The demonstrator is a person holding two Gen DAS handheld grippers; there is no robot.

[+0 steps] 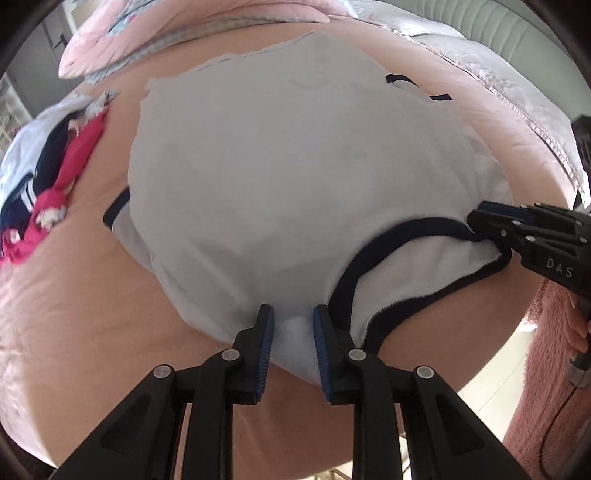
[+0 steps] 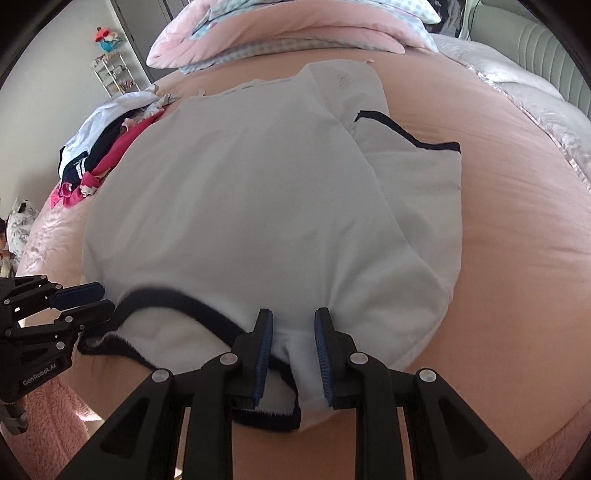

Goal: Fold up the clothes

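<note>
At the bed's near edge, the left claw (image 1: 292, 325) and right claw (image 2: 293, 328), both part-open, straddle the white shirt (image 1: 280, 162) without pinching it; lifting now would likely leave the cloth behind.

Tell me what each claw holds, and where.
Nothing gripped, it seems: left claw and right claw stand slightly open, with the shoulder edges of the white shirt, either side of its navy neckline, loose between the jaws.

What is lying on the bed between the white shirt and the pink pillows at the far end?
Nothing: in the right wrist view a bare strip of peach bedsheet separates the white dark-trimmed shirt from the stacked pink and checked pillows.
</note>
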